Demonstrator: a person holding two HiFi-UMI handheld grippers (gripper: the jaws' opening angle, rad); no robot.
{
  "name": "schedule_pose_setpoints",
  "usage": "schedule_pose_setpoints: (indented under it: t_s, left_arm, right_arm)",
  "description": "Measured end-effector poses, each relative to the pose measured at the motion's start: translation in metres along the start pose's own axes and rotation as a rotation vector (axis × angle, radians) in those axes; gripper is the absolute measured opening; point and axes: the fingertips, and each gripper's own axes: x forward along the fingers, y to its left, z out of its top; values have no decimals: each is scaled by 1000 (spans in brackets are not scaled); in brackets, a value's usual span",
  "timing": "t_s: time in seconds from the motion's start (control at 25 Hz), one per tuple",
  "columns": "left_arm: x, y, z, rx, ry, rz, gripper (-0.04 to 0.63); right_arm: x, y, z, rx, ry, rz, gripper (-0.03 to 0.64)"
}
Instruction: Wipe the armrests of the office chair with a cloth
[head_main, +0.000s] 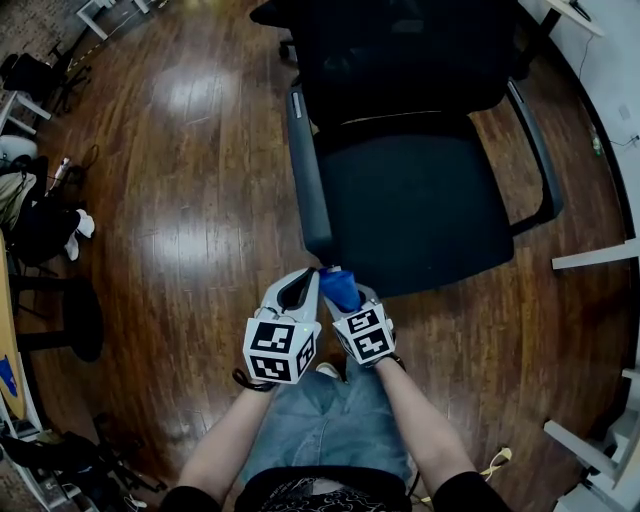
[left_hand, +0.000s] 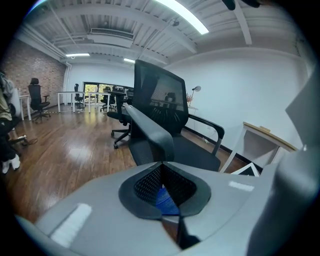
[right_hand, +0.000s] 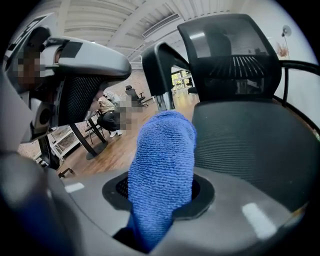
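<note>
A black office chair (head_main: 420, 210) stands in front of me on the wood floor. Its left armrest (head_main: 308, 170) runs toward my grippers, and its right armrest (head_main: 535, 140) is on the far side of the seat. My right gripper (head_main: 350, 298) is shut on a blue cloth (head_main: 338, 287), which sticks up past the jaws (right_hand: 162, 170) just short of the left armrest's near end (right_hand: 159, 65). My left gripper (head_main: 313, 272) is beside it, shut, tips meeting (left_hand: 161, 164) and pointing at that armrest (left_hand: 150, 131). A bit of blue cloth (left_hand: 164, 199) shows through its jaw gap.
A round black stool (head_main: 80, 320) and a bag with shoes (head_main: 45, 225) stand at the left. White table legs (head_main: 590, 258) are at the right. More desks and office chairs (left_hand: 35, 97) fill the far room.
</note>
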Motion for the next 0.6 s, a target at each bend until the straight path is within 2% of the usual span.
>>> schedule_pose_setpoints:
  t_s: [0.28,0.44,0.6]
  left_arm:
    - [-13,-6,9,-5,46,12,5]
    - [-9,-12,17,2,64,27,5]
    - [3,-22,11,17,89,21,5]
  right_arm:
    - [-26,6,15,35,-23,4,133]
    - [-48,-11,35,75,-71,-28,133]
    - [-40,-33,26,84,-26,-50,133]
